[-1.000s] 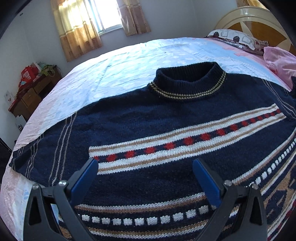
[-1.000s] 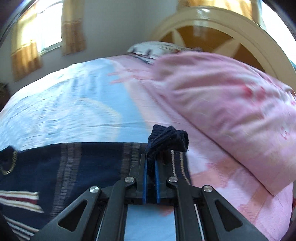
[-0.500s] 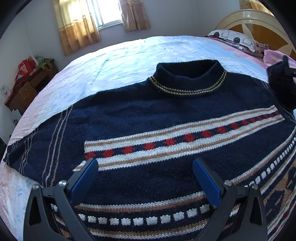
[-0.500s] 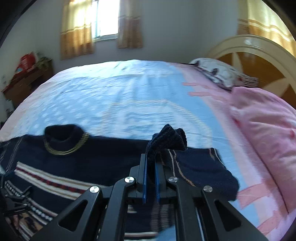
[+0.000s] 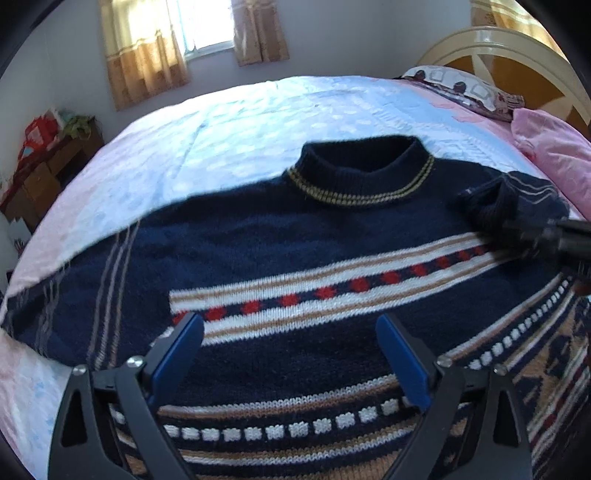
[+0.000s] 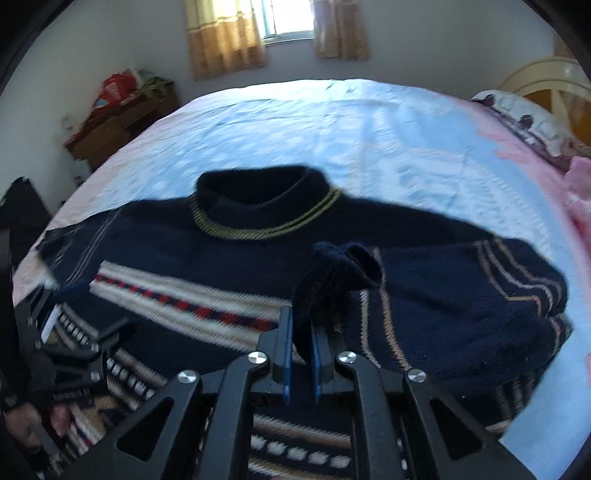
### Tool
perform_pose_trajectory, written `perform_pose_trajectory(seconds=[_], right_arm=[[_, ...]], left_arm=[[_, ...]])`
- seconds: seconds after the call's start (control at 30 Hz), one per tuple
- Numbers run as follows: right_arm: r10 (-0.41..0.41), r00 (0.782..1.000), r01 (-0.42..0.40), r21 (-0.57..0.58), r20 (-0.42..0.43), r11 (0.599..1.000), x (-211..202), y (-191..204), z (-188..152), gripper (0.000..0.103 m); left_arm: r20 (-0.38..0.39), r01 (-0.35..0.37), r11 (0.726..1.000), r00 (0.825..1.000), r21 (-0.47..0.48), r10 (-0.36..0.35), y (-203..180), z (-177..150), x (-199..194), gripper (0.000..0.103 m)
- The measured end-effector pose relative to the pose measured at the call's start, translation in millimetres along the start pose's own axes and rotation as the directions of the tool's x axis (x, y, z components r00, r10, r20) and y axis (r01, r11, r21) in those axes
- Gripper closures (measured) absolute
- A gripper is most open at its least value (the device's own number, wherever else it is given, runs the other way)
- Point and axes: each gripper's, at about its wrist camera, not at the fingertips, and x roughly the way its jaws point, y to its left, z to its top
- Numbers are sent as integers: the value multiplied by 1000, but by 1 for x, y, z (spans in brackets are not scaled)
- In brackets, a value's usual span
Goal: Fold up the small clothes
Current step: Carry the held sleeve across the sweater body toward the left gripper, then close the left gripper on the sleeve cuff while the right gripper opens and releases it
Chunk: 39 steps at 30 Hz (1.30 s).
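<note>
Left wrist view: the left gripper (image 5: 290,350) hovers with its jaws set wide apart, having just narrowed slightly, nothing between them. Ahead of it and beneath it the navy patterned sweater (image 5: 295,236) lies flat on the bed (image 5: 258,110), collar at the far side.

Right wrist view: the right gripper (image 6: 301,332) has just been parting its jaws; the ribbed sleeve cuff (image 6: 332,280) sits between the blue pads (image 6: 287,343), the sleeve folded over the sweater's chest to the gripper's right.

Daylight through the curtained window (image 6: 288,22), pale walls, wooden cabinet (image 5: 44,173) left, cream headboard (image 5: 517,55) right
</note>
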Motion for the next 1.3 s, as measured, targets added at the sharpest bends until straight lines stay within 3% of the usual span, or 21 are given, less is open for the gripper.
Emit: perform_pose_trajectory(seconds=[0.03, 0.07, 0.1, 0.2, 0.33, 0.37, 0.53, 0.63, 0.7, 0.73, 0.77, 0.8, 0.9, 1.13, 1.3], right_arm=[[16, 1000, -16, -12, -5, 1000, -1, 1, -6, 72], [28, 1000, -28, -14, -5, 999, -4, 0, -10, 50], [35, 999, -36, -11, -2, 999, -7, -1, -12, 38], [17, 999, -18, 16, 44, 1000, -25, -15, -20, 38], [-92, 991, 87, 52, 99, 995, -41, -41, -27, 38], [-99, 989, 93, 60, 106, 994, -43, -45, -28, 38], [-133, 978, 116, 111, 160, 987, -55, -70, -40, 38], [-159, 969, 137, 129, 187, 982, -60, -84, -45, 38], [-173, 965, 146, 146, 198, 978, -62, -92, -47, 38], [-172, 964, 141, 157, 202, 977, -62, -97, -47, 38], [-172, 964, 140, 164, 205, 977, -62, -99, -48, 38], [-180, 961, 147, 164, 210, 976, -62, -101, -48, 38], [-228, 947, 195, 161, 227, 968, -64, -104, -50, 38], [-317, 916, 250, 270, 245, 930, -75, -131, -54, 38], [-330, 915, 268, 262, 233, 927, -72, -130, -55, 38]], left_arm=[[4, 8, 1000, 1000, 8, -9, -1, 4, -5, 9], [5, 19, 1000, 1000, 8, -19, -1, 8, -9, 10], [10, 28, 1000, 1000, 8, -28, -3, 13, -13, 13], [21, 91, 996, 996, 15, -91, -14, 28, -23, 18], [-14, 228, 973, 974, 44, -228, -56, 49, -17, 22], [-29, 242, 969, 970, 56, -241, -68, 52, -11, 30], [-156, 289, 957, 947, 38, -280, -114, 61, 38, 46], [-216, 294, 956, 934, 10, -285, -129, 61, 63, 62], [-183, 283, 959, 944, 22, -274, -135, 63, 65, 64], [-170, 289, 957, 945, 31, -280, -138, 63, 64, 70], [-175, 313, 949, 937, 39, -302, -141, 65, 63, 92], [-171, 324, 945, 935, 50, -311, -144, 65, 61, 96], [-129, 283, 955, 954, 94, -270, -144, 67, 49, 97], [-19, 261, 961, 965, 88, -260, -104, 81, 10, 97], [36, 234, 970, 971, 68, -237, -67, 90, -8, 97]])
